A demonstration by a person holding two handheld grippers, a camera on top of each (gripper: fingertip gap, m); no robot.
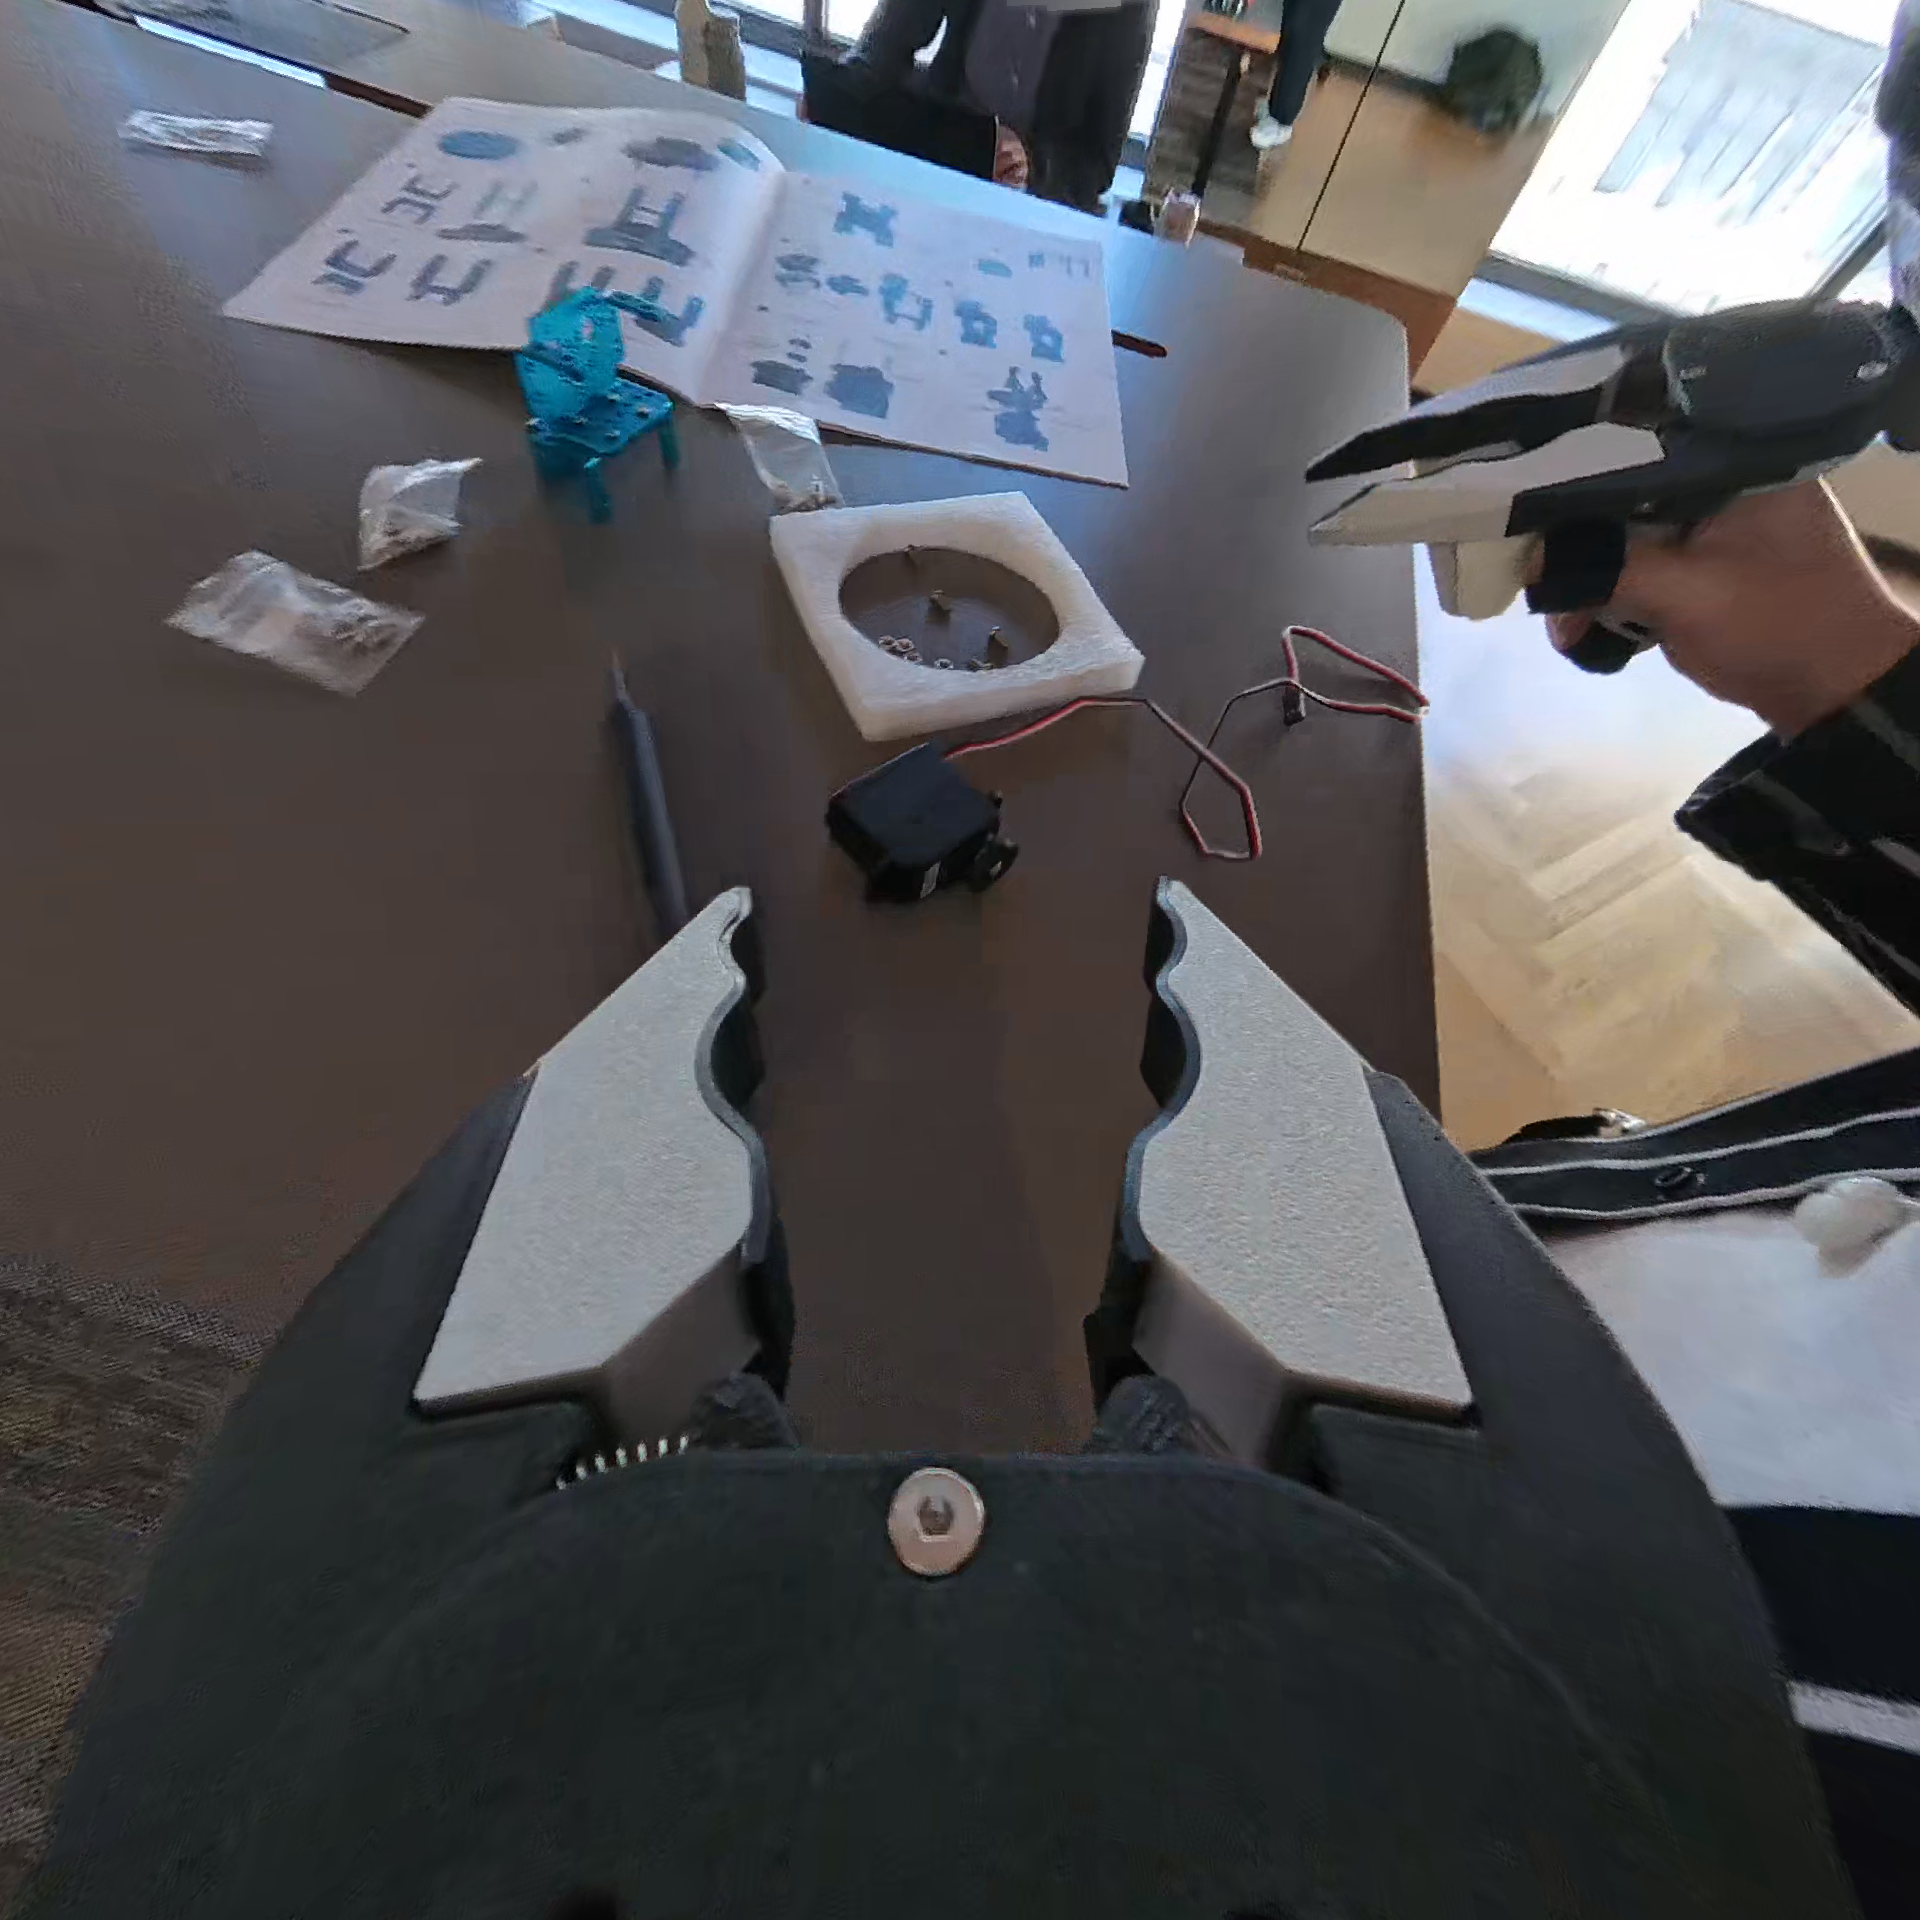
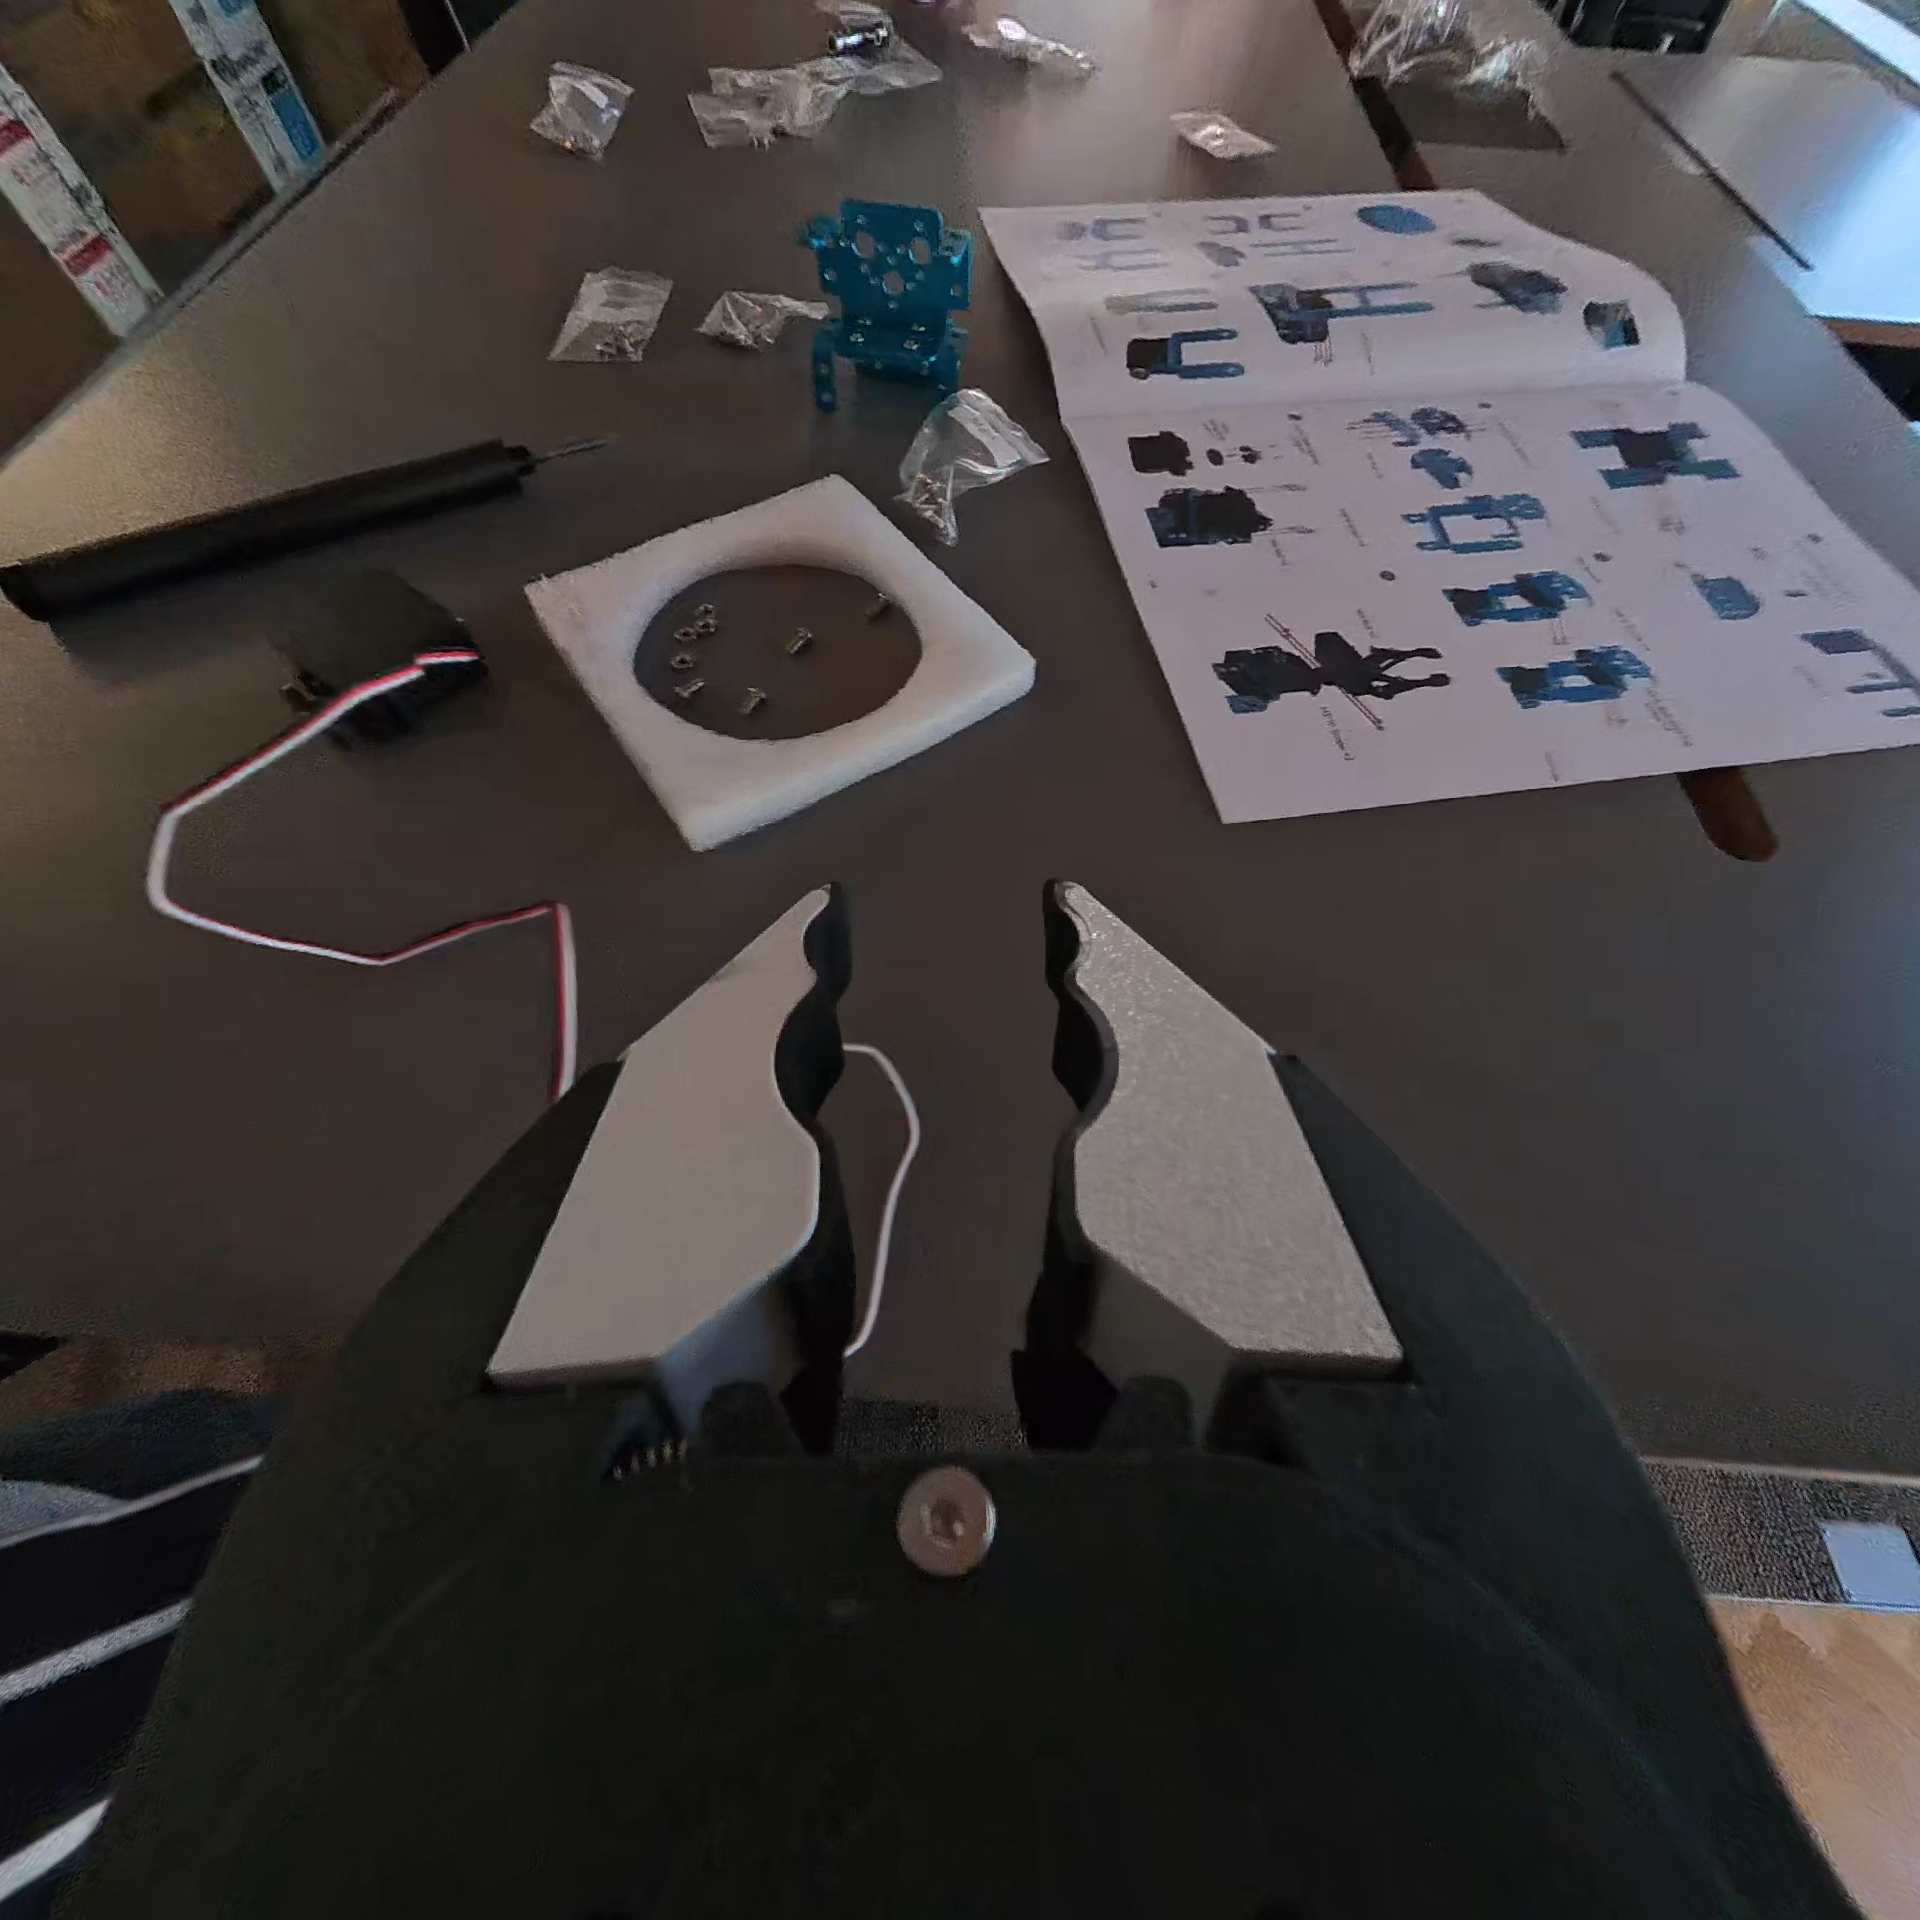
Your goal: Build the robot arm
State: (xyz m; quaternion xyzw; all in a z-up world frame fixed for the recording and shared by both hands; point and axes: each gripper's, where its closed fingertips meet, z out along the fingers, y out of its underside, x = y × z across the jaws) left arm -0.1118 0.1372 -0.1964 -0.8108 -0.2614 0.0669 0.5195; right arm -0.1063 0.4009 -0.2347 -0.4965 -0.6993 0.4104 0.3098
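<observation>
Left tongs gaping wide, empty, low over dark worktop; black servo just ahead, screwdriver beside left tip. Right tongs parted less, empty, over servo lead, not gripping it. Seen only from left wrist: right tongs held aloft past worktop edge in a hand. Seen only from right wrist: loose screws inside white foam ring. Farther out: blue bracket, open manual, screw bags.
</observation>
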